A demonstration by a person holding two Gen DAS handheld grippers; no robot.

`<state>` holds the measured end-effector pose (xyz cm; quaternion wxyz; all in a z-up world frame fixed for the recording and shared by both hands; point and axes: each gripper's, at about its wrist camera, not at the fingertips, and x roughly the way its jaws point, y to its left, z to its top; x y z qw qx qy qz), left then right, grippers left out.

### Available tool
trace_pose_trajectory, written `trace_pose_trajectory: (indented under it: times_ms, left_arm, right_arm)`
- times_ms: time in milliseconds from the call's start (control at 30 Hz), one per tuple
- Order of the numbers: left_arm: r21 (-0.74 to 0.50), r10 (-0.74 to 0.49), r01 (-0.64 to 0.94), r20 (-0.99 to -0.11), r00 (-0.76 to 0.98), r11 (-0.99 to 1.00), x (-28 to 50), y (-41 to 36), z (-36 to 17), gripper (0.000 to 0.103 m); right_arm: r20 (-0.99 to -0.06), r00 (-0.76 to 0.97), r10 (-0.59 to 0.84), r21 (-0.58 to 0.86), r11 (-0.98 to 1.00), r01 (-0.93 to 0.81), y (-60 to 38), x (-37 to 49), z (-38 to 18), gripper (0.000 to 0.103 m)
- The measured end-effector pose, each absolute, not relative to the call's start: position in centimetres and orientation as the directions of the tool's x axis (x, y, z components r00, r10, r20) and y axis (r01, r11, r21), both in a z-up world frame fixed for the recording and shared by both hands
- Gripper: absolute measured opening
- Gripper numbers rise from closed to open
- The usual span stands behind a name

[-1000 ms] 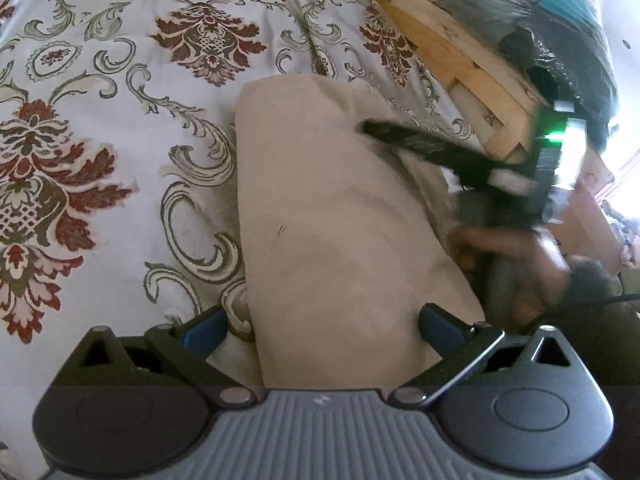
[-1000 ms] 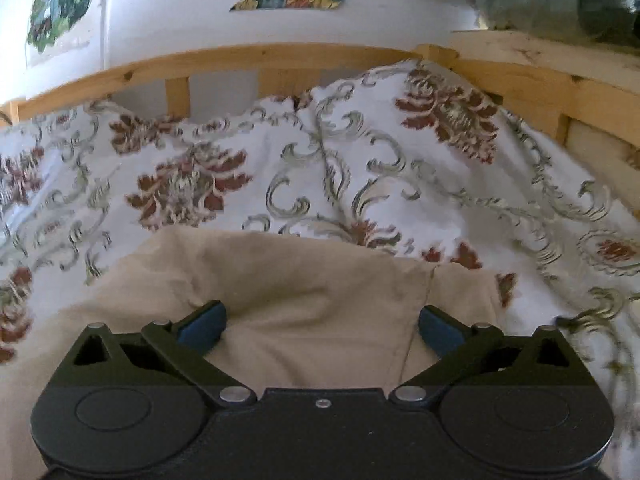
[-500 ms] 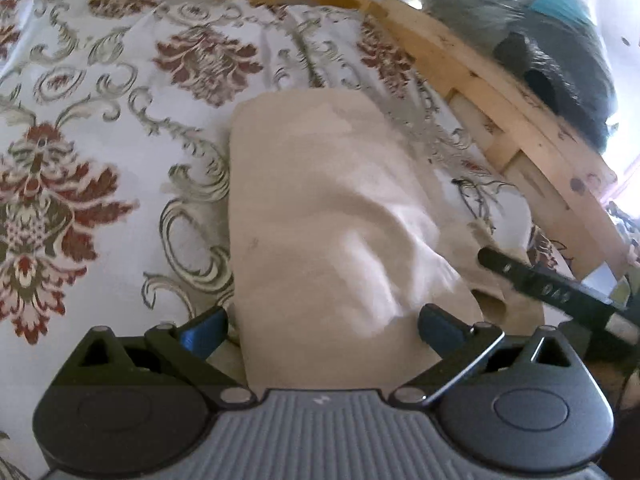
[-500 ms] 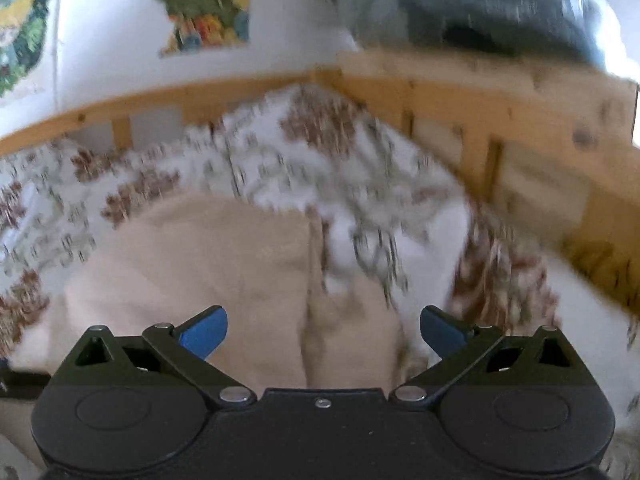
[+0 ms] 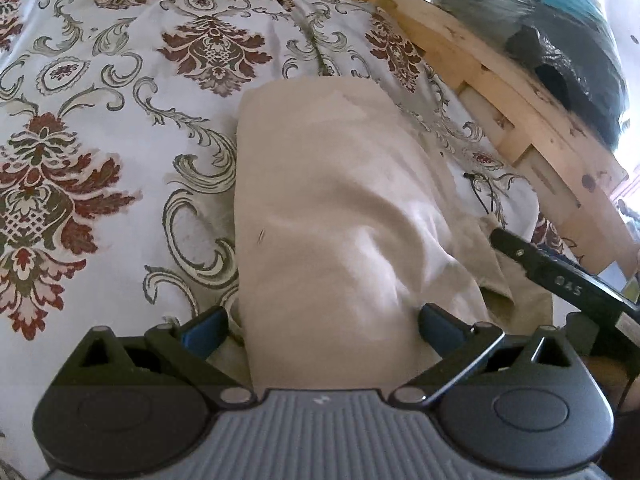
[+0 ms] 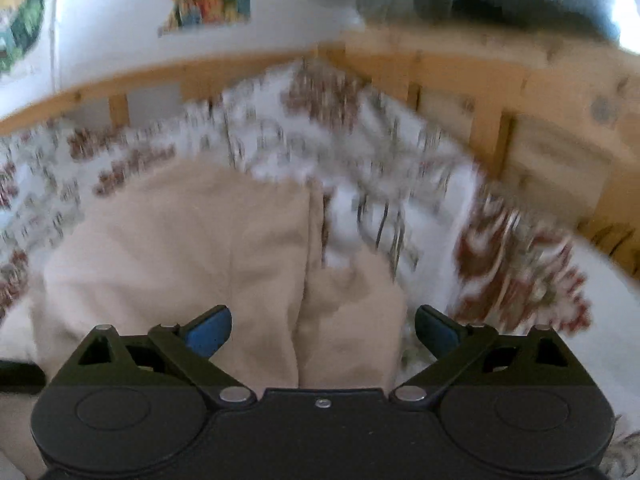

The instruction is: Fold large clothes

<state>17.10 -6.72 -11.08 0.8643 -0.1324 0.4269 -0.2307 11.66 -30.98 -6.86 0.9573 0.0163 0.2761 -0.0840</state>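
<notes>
Blue-padded and spread wide, your left claw (image 5: 322, 320) holds nothing; the folded beige cotton garment (image 5: 340, 208) lies directly ahead of it and between its fingers. From that claw the garment's long axis runs straight away from you, up the bed toward the headboard corner, with its far end rounded off short of the pale wooden bed rail (image 5: 500, 92). Its left edge is a clean straight fold against the white bedspread with red and green damask print (image 5: 100, 120); its right side is looser, with a lower layer spilling out toward the rail.

Your right claw (image 6: 322, 326) is likewise wide apart and empty, hovering over that right-hand part, where a vertical seam or fold edge splits the cloth between its fingers. The right view is smeared, so finer detail there is unclear. In the left view its black finger juts in over the loose flap, so your right hand is probably the nearer one to tidy that side, while the left sits squarely at the near end.
</notes>
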Motion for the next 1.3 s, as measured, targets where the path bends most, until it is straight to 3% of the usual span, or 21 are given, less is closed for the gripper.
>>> trace_pose_trajectory:
  times_ms: [67,433,700,833,933,1100,1200,1300]
  left_arm:
    - [-0.417,-0.505,0.287,-0.679,0.533,0.863,17.0,-6.7,-10.6,0.102]
    - [-0.383,-0.492,0.309,-0.68,0.543,0.871,18.1,-7.2,-9.7,0.103]
    - [-0.499,-0.583,0.303,-0.668,0.462,0.812,19.8,-6.3,-11.2,0.103]
    - [-0.624,-0.671,0.259,-0.632,0.388,0.737,21.0,-4.7,-13.0,0.103]
    - [-0.628,-0.685,0.278,-0.63,0.366,0.727,21.4,-4.6,-13.3,0.103]
    - [-0.633,-0.701,0.301,-0.632,0.33,0.713,22.3,-4.8,-13.4,0.103]
    - [-0.635,-0.704,0.303,-0.639,0.311,0.71,22.7,-4.8,-13.4,0.103]
    - [-0.618,-0.689,0.304,-0.662,0.297,0.725,22.9,-5.3,-12.9,0.098]
  right_arm:
    - [-0.476,0.869,-0.132,-0.016,0.99,0.142,-30.9,11.1,-6.2,0.102]
    - [-0.58,0.811,-0.074,0.134,0.974,0.184,-33.1,13.2,-7.4,0.102]
    - [-0.599,0.801,-0.023,0.236,0.95,0.203,-33.9,13.6,-8.2,0.102]
    - [-0.596,0.803,-0.017,0.209,0.962,0.175,-33.3,13.6,-8.4,0.095]
    - [-0.592,0.805,-0.039,0.163,0.972,0.167,-32.8,13.5,-8.2,0.085]
    - [-0.541,0.837,-0.085,0.02,0.993,0.113,-31.1,13.2,-7.9,0.082]
    - [-0.574,0.816,-0.07,0.046,0.992,0.117,-31.4,13.8,-8.5,0.08]
    - [-0.597,0.801,-0.039,0.125,0.982,0.141,-32.4,14.0,-8.7,0.07]
